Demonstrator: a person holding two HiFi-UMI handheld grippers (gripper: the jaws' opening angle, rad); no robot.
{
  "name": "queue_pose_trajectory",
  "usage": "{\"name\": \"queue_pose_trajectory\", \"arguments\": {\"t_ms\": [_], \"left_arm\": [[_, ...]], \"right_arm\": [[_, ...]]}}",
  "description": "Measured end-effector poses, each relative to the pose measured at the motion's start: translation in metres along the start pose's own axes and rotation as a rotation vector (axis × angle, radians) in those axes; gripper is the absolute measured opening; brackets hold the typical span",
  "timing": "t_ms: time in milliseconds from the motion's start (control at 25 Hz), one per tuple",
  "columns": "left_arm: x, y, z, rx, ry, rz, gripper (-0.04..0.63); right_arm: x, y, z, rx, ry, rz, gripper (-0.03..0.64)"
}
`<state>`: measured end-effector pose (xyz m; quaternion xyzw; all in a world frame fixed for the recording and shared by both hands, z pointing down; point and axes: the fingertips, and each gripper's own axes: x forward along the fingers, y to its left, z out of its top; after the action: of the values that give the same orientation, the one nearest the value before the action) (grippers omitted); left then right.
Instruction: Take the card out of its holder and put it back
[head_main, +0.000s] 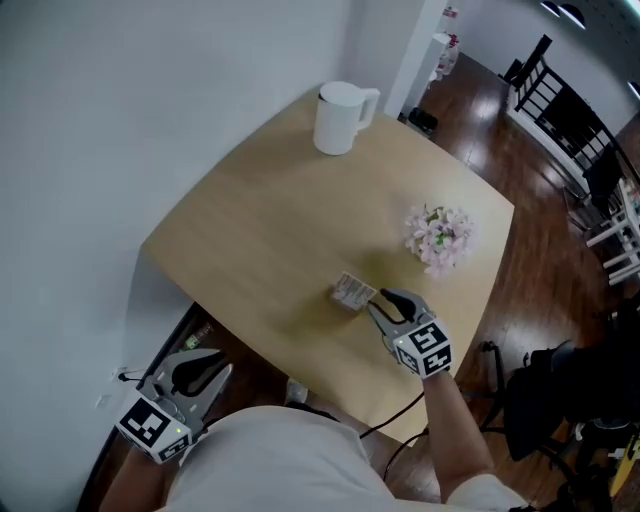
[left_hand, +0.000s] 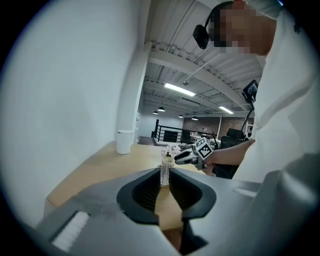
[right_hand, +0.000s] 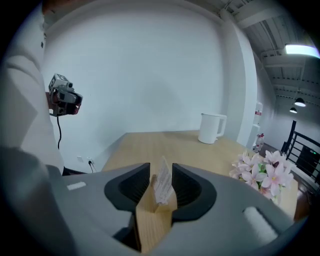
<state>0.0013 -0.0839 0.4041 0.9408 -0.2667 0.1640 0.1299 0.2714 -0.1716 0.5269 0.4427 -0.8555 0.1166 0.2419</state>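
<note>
The pale surface (head_main: 260, 230) by the white wall (head_main: 120, 100) carried a jug (head_main: 340, 117), flowers (head_main: 440, 238) and a card (head_main: 352, 291). The right gripper (head_main: 377, 301) held its fingers spread astride the card, the left gripper (head_main: 213, 362) slightly apart, empty.

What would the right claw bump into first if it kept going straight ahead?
The card. It already stands between the open jaws of the right claw, so going straight on would most likely push into it. It looks unsqueezed, though I can't tell whether it brushes one jaw.

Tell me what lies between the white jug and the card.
Nothing: the head view shows bare tabletop between the white jug and the card; the flowers stand off to the side.
</note>
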Motion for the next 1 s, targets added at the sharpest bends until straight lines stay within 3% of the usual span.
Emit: {"name": "queue_pose_trajectory", "arguments": {"t_ms": [480,680,1000], "left_arm": [[0.006,0.012,-0.006,-0.053,0.046,0.1,0.06],[0.007,0.016,-0.007,-0.065,0.053,0.11,0.06],[0.009,0.02,-0.012,-0.076,0.06,0.108,0.06]], "right_arm": [[0.071,-0.011,-0.026,0.015,0.089,0.198,0.126],[0.075,-0.009,-0.028,0.016,0.092,0.218,0.051],[0.075,-0.008,-0.026,0.024,0.092,0.24,0.026]]}}
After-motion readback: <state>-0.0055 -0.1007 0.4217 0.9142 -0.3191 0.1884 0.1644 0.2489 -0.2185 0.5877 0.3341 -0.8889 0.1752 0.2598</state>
